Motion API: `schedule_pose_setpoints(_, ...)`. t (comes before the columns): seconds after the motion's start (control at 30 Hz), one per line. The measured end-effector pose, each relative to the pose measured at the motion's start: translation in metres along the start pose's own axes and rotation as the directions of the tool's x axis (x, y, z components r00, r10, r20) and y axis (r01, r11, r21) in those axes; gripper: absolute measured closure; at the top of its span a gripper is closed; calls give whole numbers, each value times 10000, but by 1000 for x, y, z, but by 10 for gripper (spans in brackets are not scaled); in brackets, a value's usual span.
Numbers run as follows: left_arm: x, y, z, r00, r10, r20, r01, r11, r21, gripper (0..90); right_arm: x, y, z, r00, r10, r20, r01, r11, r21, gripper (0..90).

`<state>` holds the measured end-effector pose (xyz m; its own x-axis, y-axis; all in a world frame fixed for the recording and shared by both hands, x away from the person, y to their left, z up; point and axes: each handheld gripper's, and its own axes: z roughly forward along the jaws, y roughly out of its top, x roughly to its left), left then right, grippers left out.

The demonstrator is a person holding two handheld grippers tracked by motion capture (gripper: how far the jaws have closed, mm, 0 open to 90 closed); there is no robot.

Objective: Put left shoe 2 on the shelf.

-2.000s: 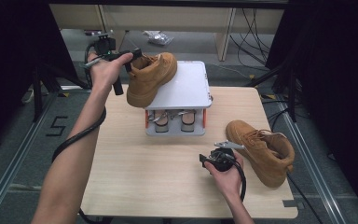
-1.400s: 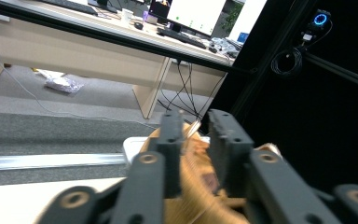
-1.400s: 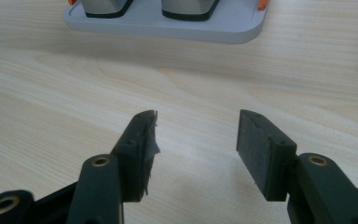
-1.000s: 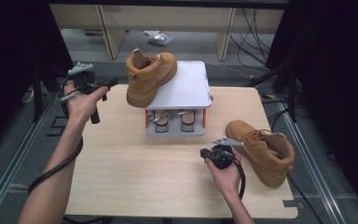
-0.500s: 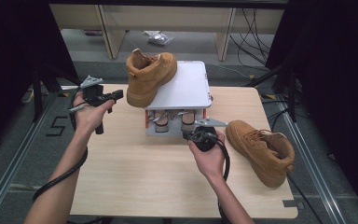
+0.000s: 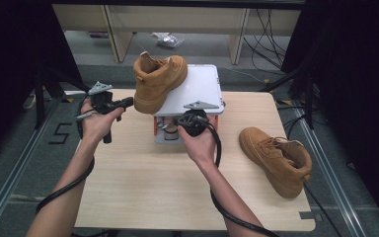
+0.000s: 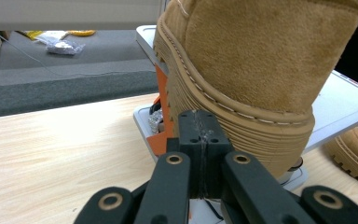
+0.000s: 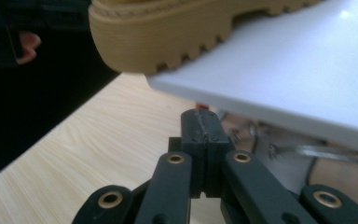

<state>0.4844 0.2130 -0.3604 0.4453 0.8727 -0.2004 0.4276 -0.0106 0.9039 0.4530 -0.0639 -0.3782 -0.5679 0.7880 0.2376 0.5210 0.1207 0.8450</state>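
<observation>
So there's a tan boot (image 6: 157, 81) sitting on top of a white tilted platform (image 6: 200, 86) in the middle of the tabletop (image 6: 143, 182), heel end hanging off the platform's left edge. From the left tongs' own camera that boot (image 7: 256, 60) is right up close, its ridged sole just beyond the tips. The platform sits on an orange-and-grey stand (image 6: 164, 131), with some metal bits tucked underneath that are too small to make out.

The left tongs (image 6: 127, 102) are held up in the person's left hand (image 6: 96, 123), just beside the boot's heel and not touching it as far as I can see. The jaws are pressed together with nothing in them.

The right tongs (image 6: 173, 122) are down low at the front of the stand, under the platform's edge, in the right hand (image 6: 200, 143). Same deal: jaws squeezed together, nothing pinched. Their own camera looks up at the platform's underside (image 8: 307, 79) and the boot's tread (image 8: 168, 42) poking over the edge.

The second boot (image 6: 276, 159) lies on the right side of the tabletop, well apart from both hands.
</observation>
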Motion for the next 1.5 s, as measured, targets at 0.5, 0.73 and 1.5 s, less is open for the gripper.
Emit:
schedule_pose_setpoints(0.5, -1, -1, 0, 9999, 113, 12, -113, 9999, -10, 897, 18, 24, 32, 10000, 42, 20, -42, 9995, -307, 900)
schedule_pose_setpoints(0.73, 0, -1, 0, 9999, 45, 152, -44, 10000, -24, 897, 22, 27, 37, 10000, 99, -16, -99, 9991, -404, 900)
schedule_pose_setpoints(1.5, -18, 3, 5, 9984, 297, 473, -306, 9994, 187, 899, 11, 31, 31, 9984, 251, 497, -224, 9983, -535, 900)
